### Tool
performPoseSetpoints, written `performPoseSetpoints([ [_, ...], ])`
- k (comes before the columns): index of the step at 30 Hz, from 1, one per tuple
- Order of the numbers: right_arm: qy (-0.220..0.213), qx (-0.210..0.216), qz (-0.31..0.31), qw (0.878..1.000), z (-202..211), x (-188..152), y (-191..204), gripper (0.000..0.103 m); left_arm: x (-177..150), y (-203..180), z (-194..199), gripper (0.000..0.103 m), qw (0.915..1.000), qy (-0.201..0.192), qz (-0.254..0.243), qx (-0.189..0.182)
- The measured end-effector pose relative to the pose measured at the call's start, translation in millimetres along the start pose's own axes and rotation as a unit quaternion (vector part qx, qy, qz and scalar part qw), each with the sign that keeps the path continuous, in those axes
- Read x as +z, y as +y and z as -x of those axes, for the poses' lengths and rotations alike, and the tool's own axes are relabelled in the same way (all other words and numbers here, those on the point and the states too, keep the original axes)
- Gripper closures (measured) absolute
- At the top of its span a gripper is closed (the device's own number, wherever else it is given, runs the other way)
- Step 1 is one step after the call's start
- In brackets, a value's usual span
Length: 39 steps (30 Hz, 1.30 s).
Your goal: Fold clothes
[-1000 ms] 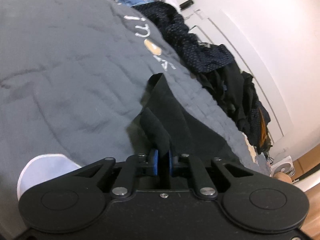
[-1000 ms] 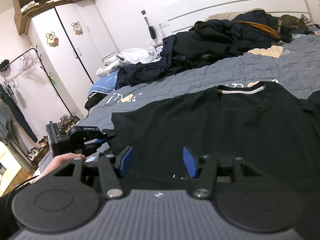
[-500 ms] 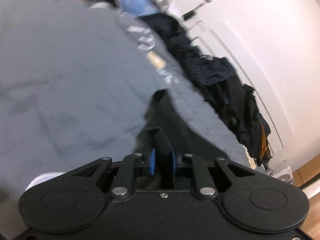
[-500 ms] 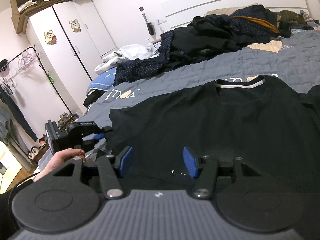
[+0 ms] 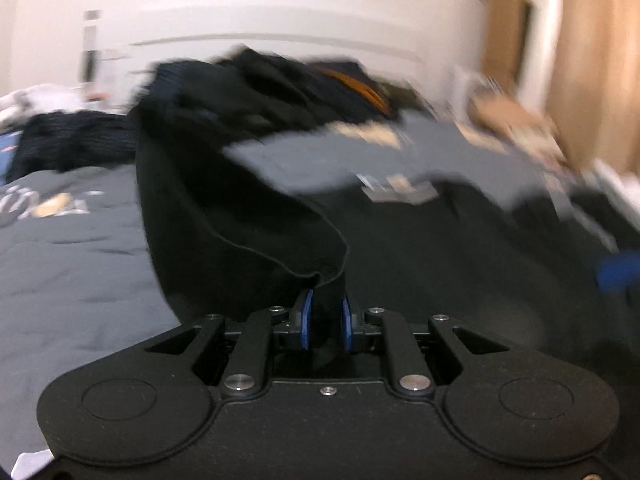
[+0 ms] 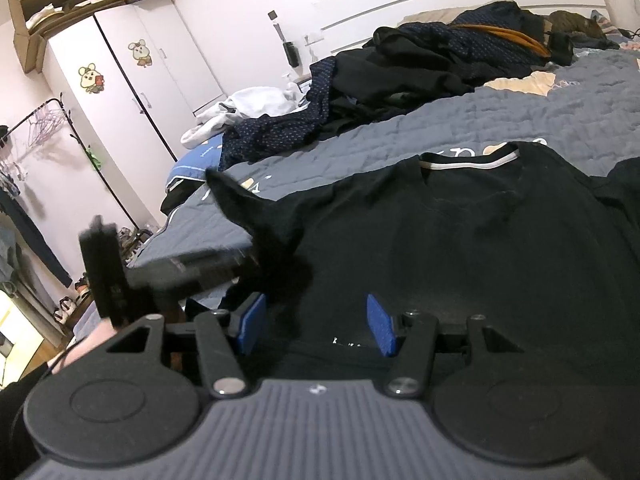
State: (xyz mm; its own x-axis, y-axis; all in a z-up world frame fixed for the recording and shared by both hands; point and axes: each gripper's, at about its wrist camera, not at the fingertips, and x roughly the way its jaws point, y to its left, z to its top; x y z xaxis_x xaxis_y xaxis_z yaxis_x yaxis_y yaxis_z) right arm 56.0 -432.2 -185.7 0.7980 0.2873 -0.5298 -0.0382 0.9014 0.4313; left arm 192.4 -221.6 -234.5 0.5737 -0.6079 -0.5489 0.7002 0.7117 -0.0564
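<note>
Black T-shirt sleeve is pinched in the blurred left gripper; right gripper fingers gape, its hand unseen.

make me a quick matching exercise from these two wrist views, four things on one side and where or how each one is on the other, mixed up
Things:
1. black t-shirt with white-trimmed collar
2. left gripper
3. right gripper
4. pile of dark unfolded clothes

Places or states:
A. jaws apart, nothing pinched, low over the shirt's near edge
B. heaped at the far side of the grey quilted bedspread, by the headboard
C. spread on the bedspread, one sleeve lifted
D. pads clamped on black fabric

Pairs: 1-C, 2-D, 3-A, 4-B
</note>
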Motion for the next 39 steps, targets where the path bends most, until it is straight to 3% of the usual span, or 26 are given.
performPoseSetpoints([
  [2, 0.000, -0.001, -0.003, 1.000, 0.5, 0.4, -1.9, 0.047, -5.6, -9.2, -7.2, 0.087, 0.9990, 0.027, -0.030, -0.016],
  [10, 0.004, -0.006, -0.015, 1.000, -0.7, 1.2, -12.2, 0.047, -8.0, -26.2, -4.1, 0.086, 0.9948, 0.057, -0.059, -0.059],
  [18, -0.003, -0.018, -0.034, 0.999, -1.8, 6.5, -30.4, 0.047, -2.8, -53.5, 22.4, 0.070, 0.9888, 0.072, -0.083, -0.101],
  [21, -0.007, -0.025, -0.046, 0.999, -2.3, 7.8, -39.4, 0.047, -6.4, -57.4, 36.6, 0.063, 0.9923, 0.061, -0.070, -0.083],
  [24, -0.013, -0.032, -0.058, 0.998, -3.3, 7.5, -48.4, 0.047, -11.7, -55.7, 46.1, 0.062, 0.9973, 0.041, -0.059, -0.012],
  [27, -0.014, -0.035, -0.075, 0.996, -6.2, 6.1, -59.6, 0.047, -17.4, -55.8, 47.3, 0.061, 0.9963, 0.036, -0.065, 0.043],
  [30, -0.013, -0.047, -0.085, 0.995, -10.0, 6.2, -67.5, 0.047, -22.9, -64.6, 41.8, 0.061, 0.9790, 0.050, -0.181, 0.079],
  [33, -0.008, -0.055, -0.076, 0.996, -23.5, 14.6, -67.5, 0.047, -30.1, -59.4, 27.8, 0.061, 0.9677, 0.069, -0.224, 0.093],
  [36, -0.003, -0.059, -0.065, 0.996, -42.3, 26.6, -65.4, 0.047, -35.1, -51.1, 20.6, 0.061, 0.9643, 0.074, -0.238, 0.089],
  [39, 0.006, -0.051, -0.072, 0.996, -71.6, 42.9, -65.1, 0.047, -37.2, -49.2, 22.3, 0.062, 0.9645, 0.052, -0.245, 0.082],
])
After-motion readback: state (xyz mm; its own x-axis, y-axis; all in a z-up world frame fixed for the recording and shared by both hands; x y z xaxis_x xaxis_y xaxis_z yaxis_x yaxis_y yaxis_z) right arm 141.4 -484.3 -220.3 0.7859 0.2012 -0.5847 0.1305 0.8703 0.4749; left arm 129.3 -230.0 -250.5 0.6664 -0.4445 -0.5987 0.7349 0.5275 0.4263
